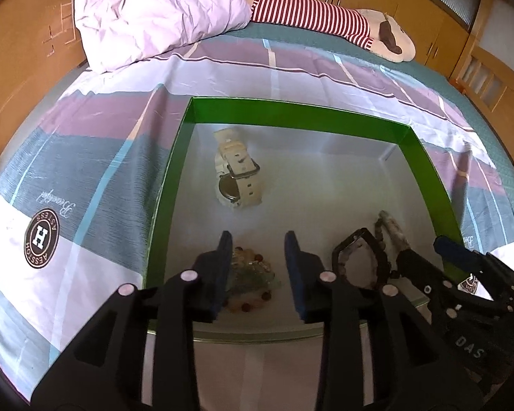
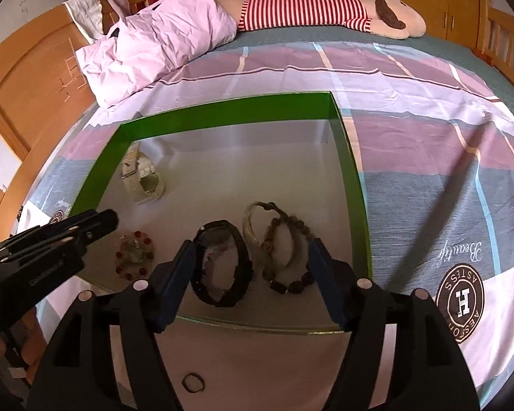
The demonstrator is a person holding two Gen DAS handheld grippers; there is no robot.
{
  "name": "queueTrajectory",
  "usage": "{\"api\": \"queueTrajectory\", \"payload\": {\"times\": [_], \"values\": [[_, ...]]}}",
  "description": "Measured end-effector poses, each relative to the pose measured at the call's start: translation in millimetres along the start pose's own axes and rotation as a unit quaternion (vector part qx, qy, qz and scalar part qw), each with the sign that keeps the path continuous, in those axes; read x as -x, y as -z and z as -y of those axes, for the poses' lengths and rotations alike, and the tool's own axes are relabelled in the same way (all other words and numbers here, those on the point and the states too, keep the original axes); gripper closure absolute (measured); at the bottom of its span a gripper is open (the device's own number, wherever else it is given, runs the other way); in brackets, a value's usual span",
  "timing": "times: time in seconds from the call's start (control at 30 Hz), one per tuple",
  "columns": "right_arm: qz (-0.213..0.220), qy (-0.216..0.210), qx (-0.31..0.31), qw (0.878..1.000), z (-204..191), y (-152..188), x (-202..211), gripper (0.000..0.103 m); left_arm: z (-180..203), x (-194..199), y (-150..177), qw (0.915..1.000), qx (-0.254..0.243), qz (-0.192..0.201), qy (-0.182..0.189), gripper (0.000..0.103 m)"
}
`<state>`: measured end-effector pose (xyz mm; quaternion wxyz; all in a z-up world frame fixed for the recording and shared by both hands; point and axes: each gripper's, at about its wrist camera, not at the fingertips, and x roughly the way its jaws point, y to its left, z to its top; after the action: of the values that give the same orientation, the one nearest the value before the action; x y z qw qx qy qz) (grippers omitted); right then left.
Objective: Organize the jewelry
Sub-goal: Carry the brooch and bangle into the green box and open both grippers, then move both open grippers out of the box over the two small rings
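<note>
A green-rimmed box (image 1: 291, 111) (image 2: 222, 109) lies on the bed. Inside are a white watch (image 1: 238, 167) (image 2: 142, 178), a red-and-amber bead bracelet (image 1: 253, 274) (image 2: 133, 253), a black watch (image 1: 356, 253) (image 2: 222, 267) and brown bead bracelets (image 1: 390, 229) (image 2: 284, 250). My left gripper (image 1: 258, 243) is open, straddling the bead bracelet; it also shows at the left of the right wrist view (image 2: 96, 226). My right gripper (image 2: 250, 253) is open above the black watch and brown bracelets, holding nothing; it shows at the right of the left wrist view (image 1: 425, 250).
A small dark ring (image 2: 193, 383) lies on the sheet in front of the box. A pink pillow (image 1: 154, 17) (image 2: 154, 34) and a striped plush toy (image 1: 325, 13) (image 2: 325, 10) lie at the far end of the bed. Wooden cabinets stand behind.
</note>
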<state>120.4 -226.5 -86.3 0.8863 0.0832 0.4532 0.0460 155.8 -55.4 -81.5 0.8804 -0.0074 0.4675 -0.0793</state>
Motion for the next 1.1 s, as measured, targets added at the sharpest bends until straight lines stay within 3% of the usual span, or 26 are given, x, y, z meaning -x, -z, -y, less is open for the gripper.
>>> {"api": "queueTrajectory", "payload": {"times": [0.23, 0.5, 0.7, 0.93, 1.03, 1.07, 1.1], "values": [[0.01, -0.018, 0.026, 0.999, -14.2, 7.7, 19.1, 0.034, 0.3, 11.0, 2.9, 0.9999, -0.007, 0.01, -0.002, 0.068], [0.003, -0.058, 0.066, 0.996, -32.8, 25.0, 38.3, 0.034, 5.7, 36.0, 11.2, 0.9975, -0.042, 0.05, -0.026, 0.063], [-0.029, -0.055, 0.103, 0.993, -43.1, 46.9, 32.5, 0.034, 4.0, 57.8, 25.2, 0.9964, -0.058, 0.059, -0.018, 0.06], [-0.108, -0.012, 0.137, 0.985, -53.2, 74.7, -5.3, 0.035, -1.9, 69.8, 46.1, 0.9941, -0.084, 0.061, -0.028, 0.056], [-0.132, -0.004, 0.149, 0.98, -60.2, 83.3, -16.7, 0.048, -5.1, 71.5, 52.0, 0.9935, -0.091, 0.059, -0.035, 0.056], [-0.14, 0.002, 0.153, 0.978, -62.6, 85.8, -20.3, 0.061, -6.4, 73.0, 54.1, 0.9933, -0.093, 0.058, -0.036, 0.056], [-0.138, 0.005, 0.157, 0.978, -64.4, 87.9, -20.3, 0.066, -7.4, 74.4, 55.8, 0.9933, -0.093, 0.059, -0.036, 0.055]]}}
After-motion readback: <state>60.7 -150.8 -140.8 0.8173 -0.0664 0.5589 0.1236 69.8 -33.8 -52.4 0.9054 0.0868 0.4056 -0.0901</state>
